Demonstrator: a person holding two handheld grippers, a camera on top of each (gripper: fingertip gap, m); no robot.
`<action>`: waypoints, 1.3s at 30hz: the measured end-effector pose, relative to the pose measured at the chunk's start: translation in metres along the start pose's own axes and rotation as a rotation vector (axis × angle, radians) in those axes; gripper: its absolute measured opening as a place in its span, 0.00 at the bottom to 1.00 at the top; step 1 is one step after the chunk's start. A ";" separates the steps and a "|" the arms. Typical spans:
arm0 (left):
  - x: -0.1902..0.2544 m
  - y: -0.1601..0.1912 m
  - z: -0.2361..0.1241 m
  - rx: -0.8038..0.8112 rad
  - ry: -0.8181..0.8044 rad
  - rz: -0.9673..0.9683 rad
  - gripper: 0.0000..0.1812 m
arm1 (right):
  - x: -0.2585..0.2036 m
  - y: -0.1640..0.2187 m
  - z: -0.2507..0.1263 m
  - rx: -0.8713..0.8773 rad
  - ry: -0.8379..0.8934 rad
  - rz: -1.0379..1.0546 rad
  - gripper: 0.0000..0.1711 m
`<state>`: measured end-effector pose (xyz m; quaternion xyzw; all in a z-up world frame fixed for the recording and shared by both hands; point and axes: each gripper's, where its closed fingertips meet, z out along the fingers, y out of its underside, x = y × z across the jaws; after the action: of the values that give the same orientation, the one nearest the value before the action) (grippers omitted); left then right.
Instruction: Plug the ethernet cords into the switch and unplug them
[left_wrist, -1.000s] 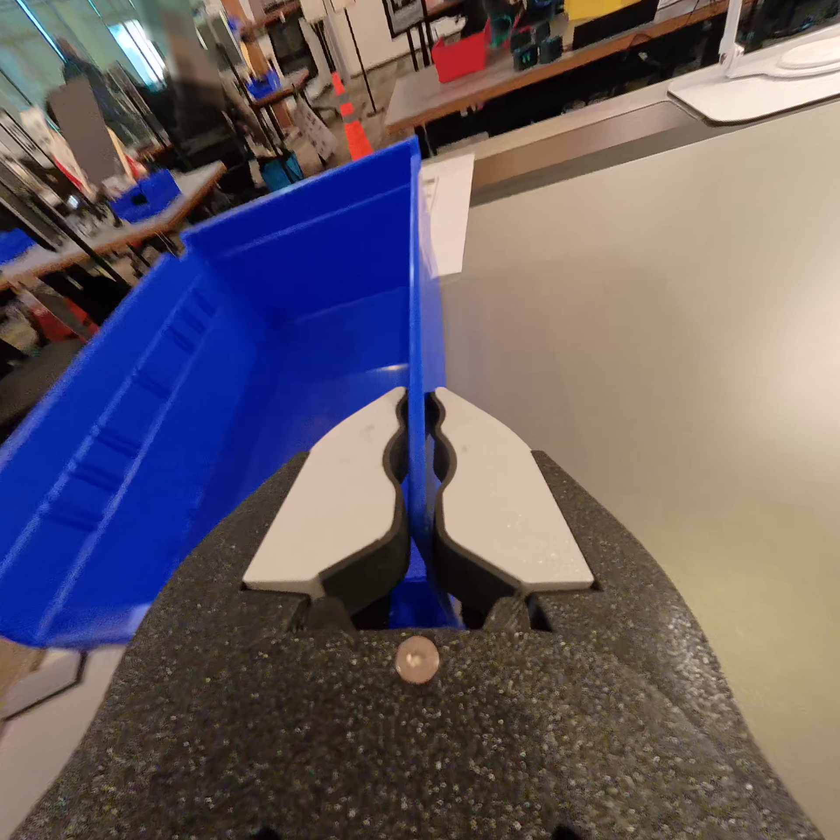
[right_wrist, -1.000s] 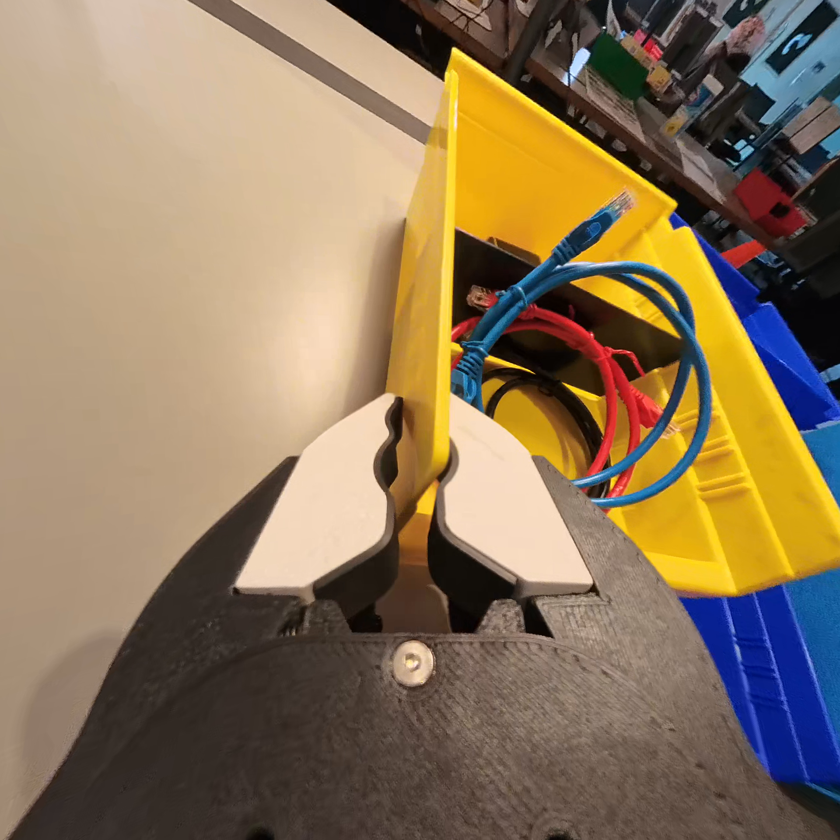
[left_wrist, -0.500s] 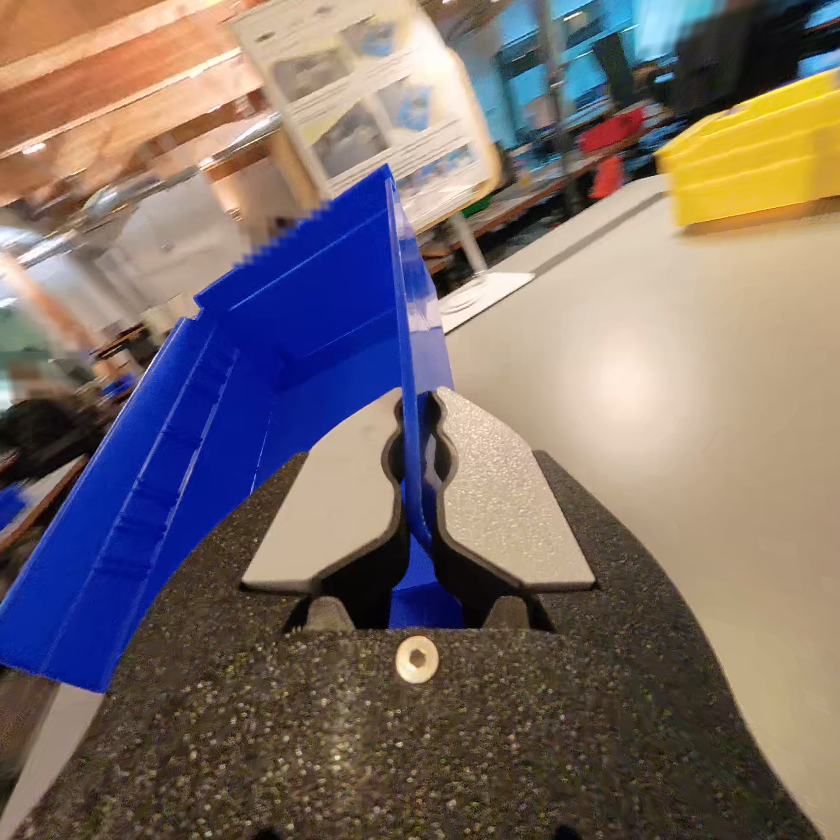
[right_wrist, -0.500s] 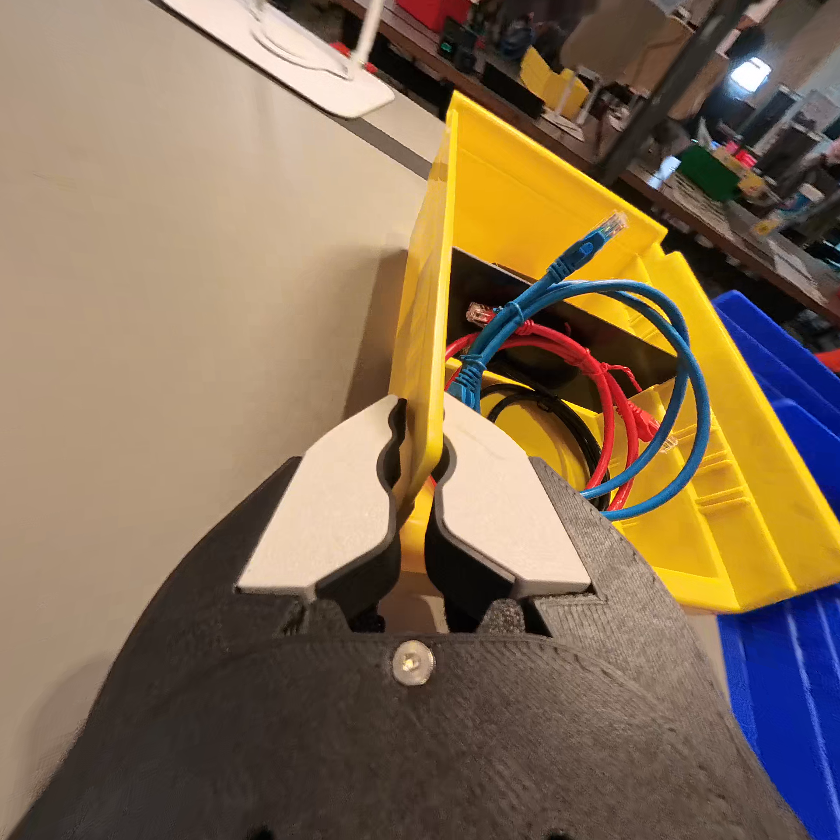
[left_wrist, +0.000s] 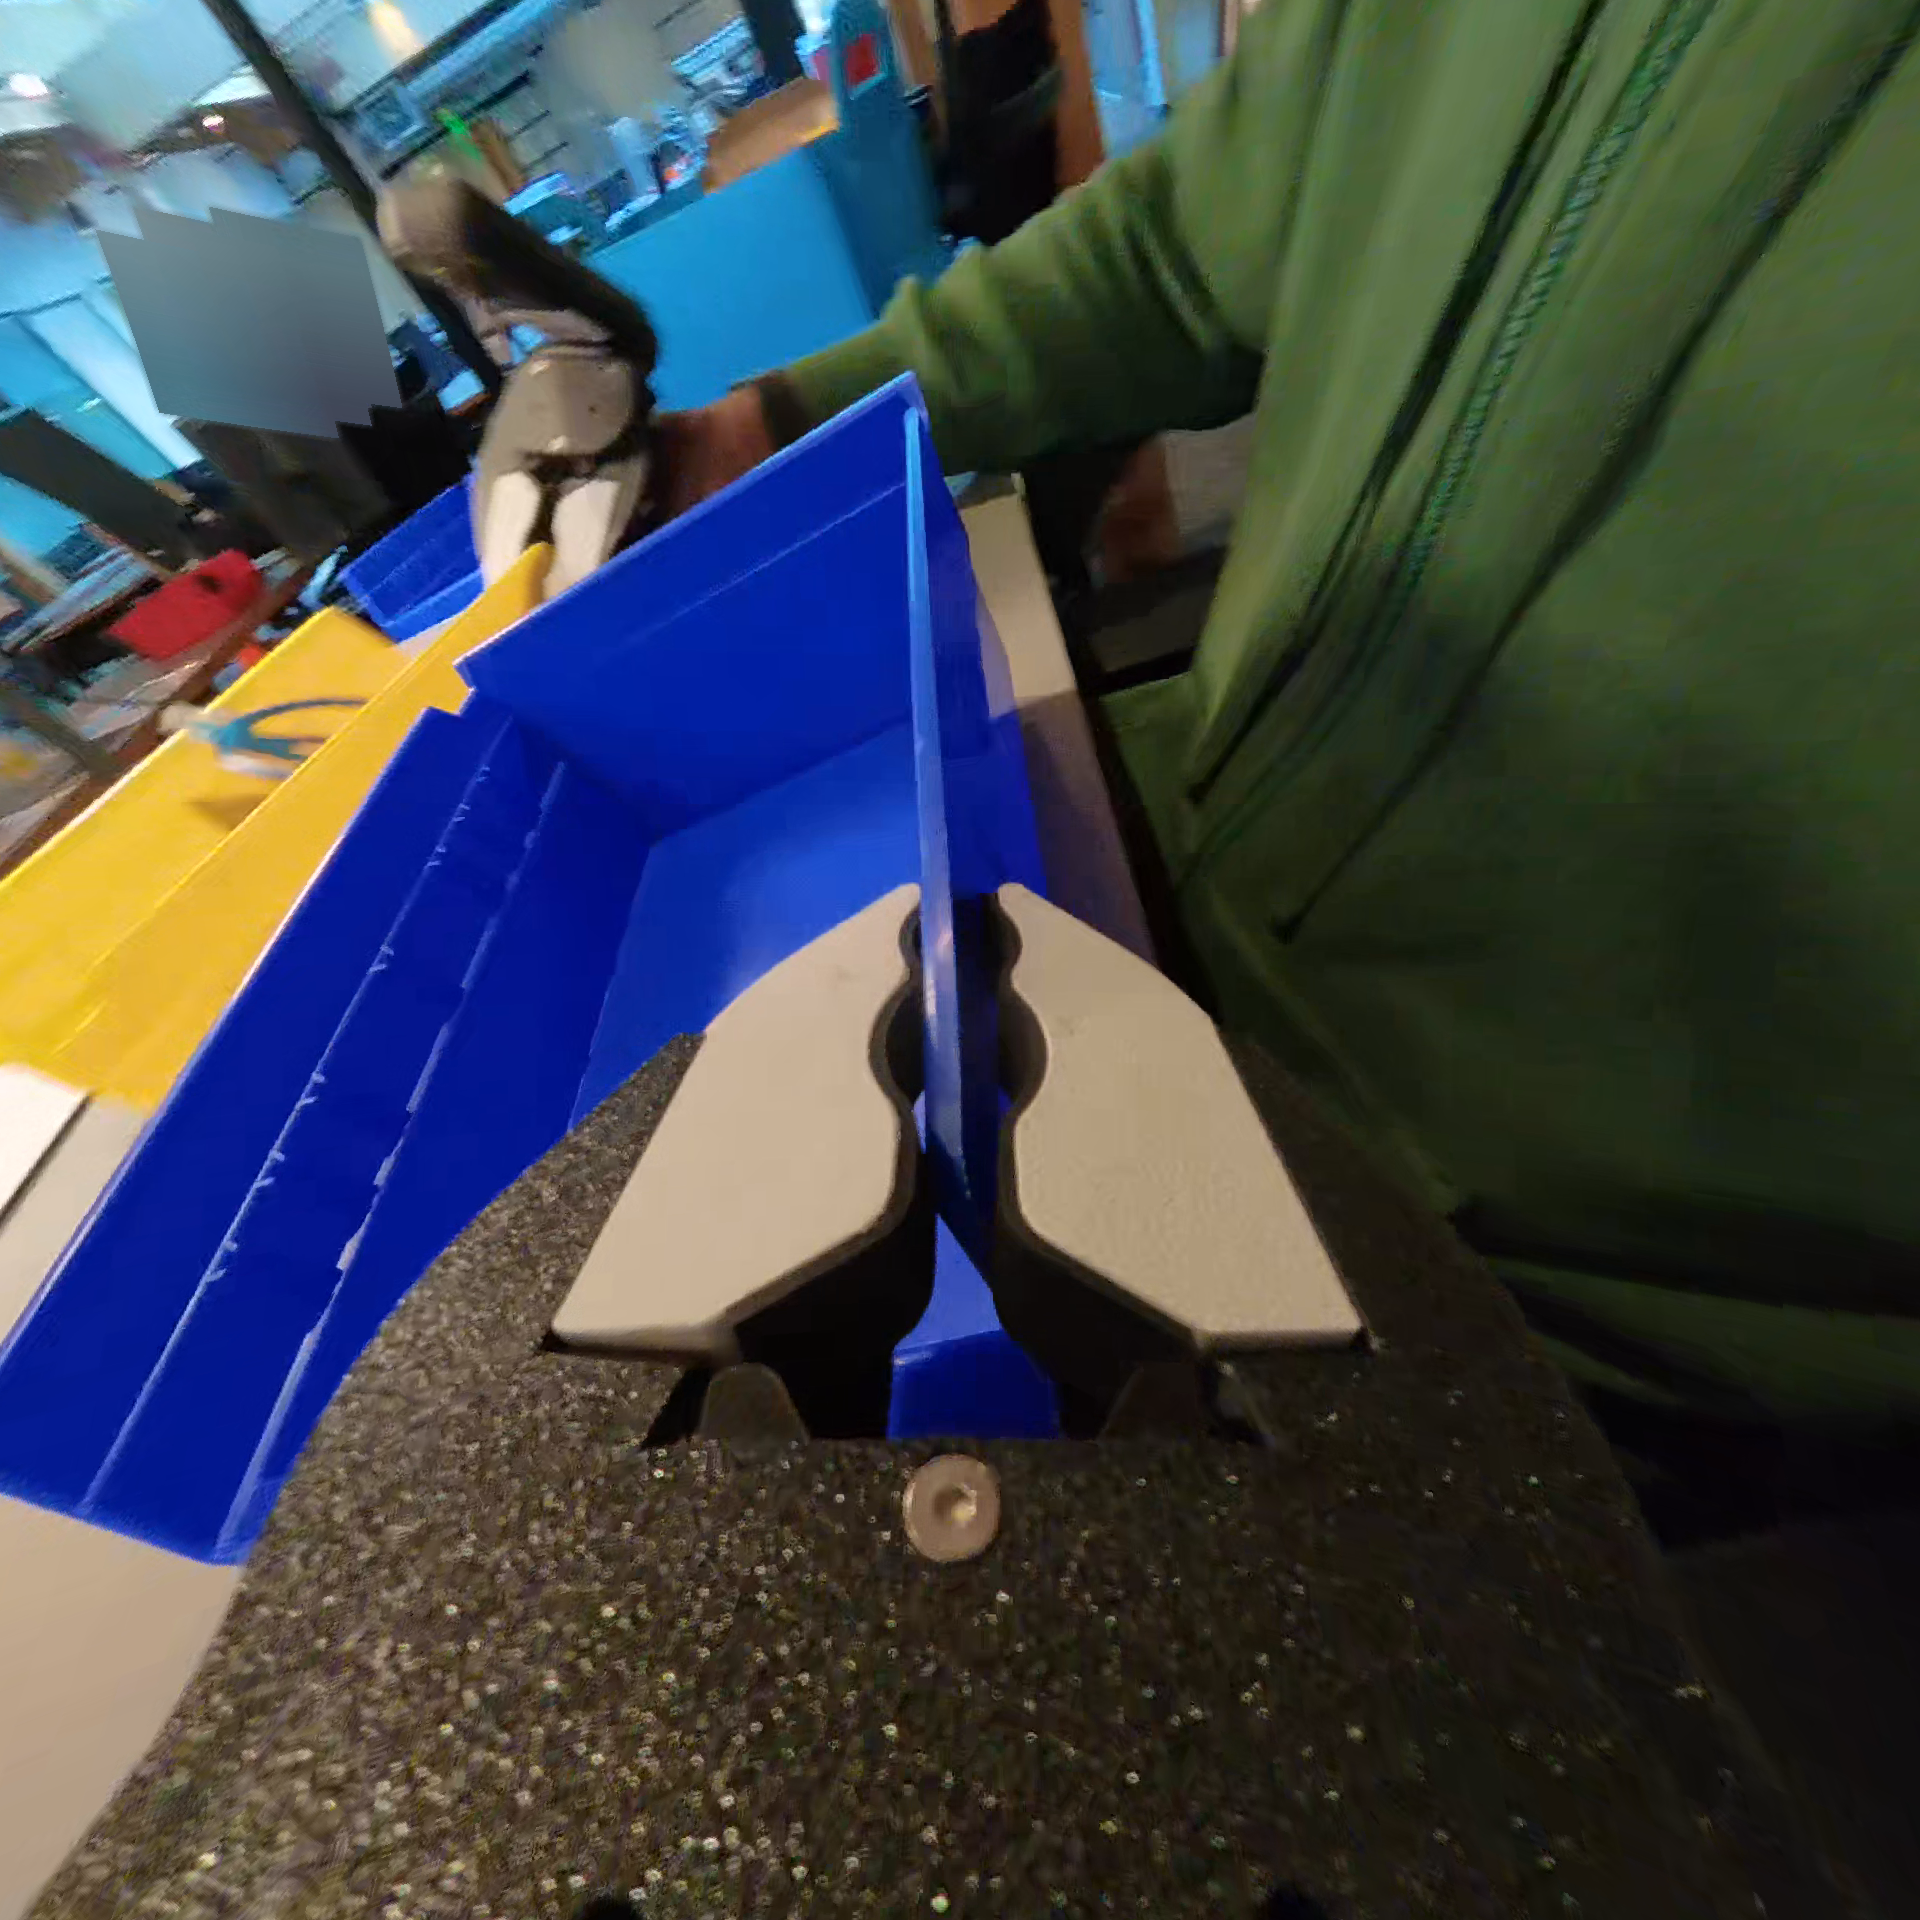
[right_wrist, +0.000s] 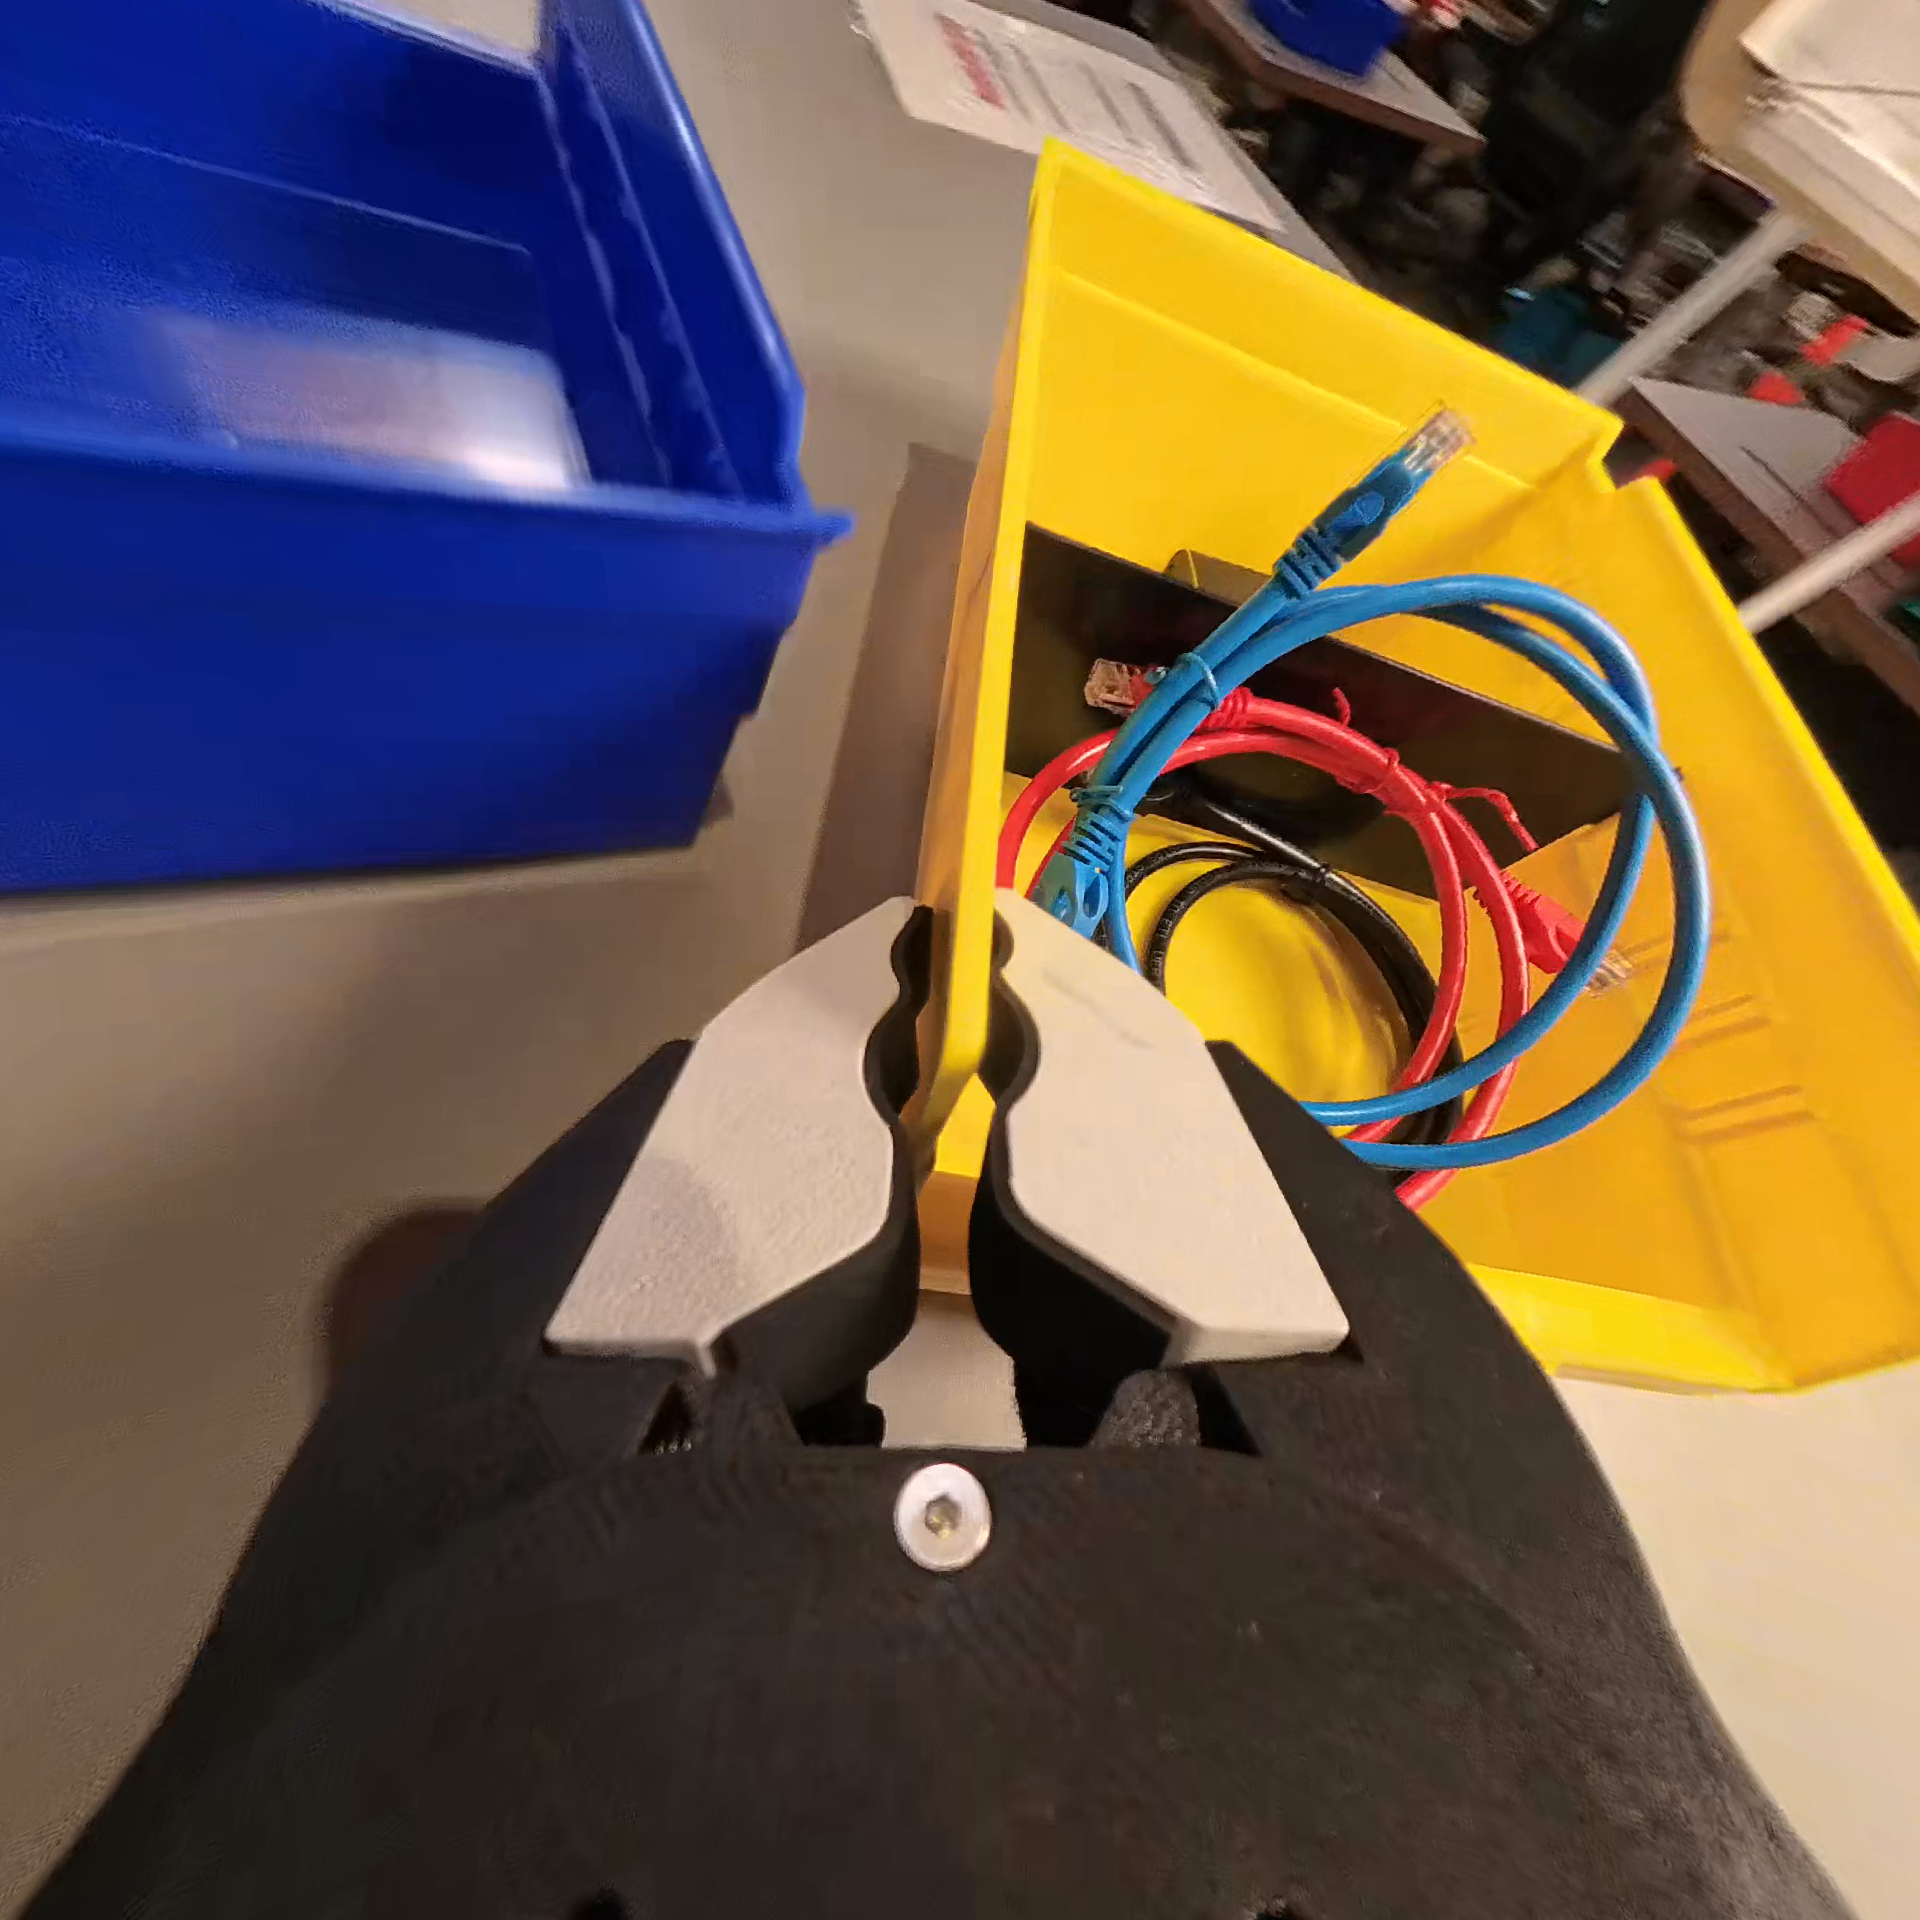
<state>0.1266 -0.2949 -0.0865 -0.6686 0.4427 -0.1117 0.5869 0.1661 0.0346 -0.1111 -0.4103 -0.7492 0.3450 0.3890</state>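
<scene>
My left gripper (left_wrist: 956, 914) is shut on the right side wall of an empty blue bin (left_wrist: 727, 644). My right gripper (right_wrist: 956, 920) is shut on the left side wall of a yellow bin (right_wrist: 1195, 416). That bin holds a coiled blue ethernet cord (right_wrist: 1351, 514), a red cord (right_wrist: 1299, 727), a black cord (right_wrist: 1278, 868) and a black switch (right_wrist: 1091, 623) standing across its back. In the left wrist view the yellow bin (left_wrist: 208, 831) lies left of the blue one, with the right gripper (left_wrist: 545, 509) at its far end.
A person in a green jacket (left_wrist: 1558, 727) stands close on the right of the blue bin. In the right wrist view the blue bin (right_wrist: 364, 623) sits upper left of the yellow one on the grey table (right_wrist: 208, 1091). A printed sheet (right_wrist: 1091, 94) lies beyond. Across from one pair of fingers to the other is roughly 35 cm.
The left gripper has swung round with the blue bin and now faces the person and the yellow bin. The right gripper has turned with the yellow bin, bringing the blue bin alongside. Both stay shut.
</scene>
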 end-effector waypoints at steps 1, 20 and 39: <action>0.004 -0.004 0.004 0.012 0.021 0.003 0.04 | -0.003 -0.004 0.007 0.009 -0.041 -0.017 0.04; 0.025 -0.018 0.034 0.128 0.038 0.013 0.05 | -0.005 -0.071 0.072 0.261 -0.191 -0.101 0.14; -0.239 0.051 -0.088 0.081 -0.906 -0.852 0.33 | -0.095 -0.055 -0.109 0.229 0.069 0.582 0.40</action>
<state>-0.0951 -0.1786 -0.0185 -0.7447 -0.1604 -0.0578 0.6452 0.2758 -0.0507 -0.0434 -0.5724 -0.5431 0.5098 0.3428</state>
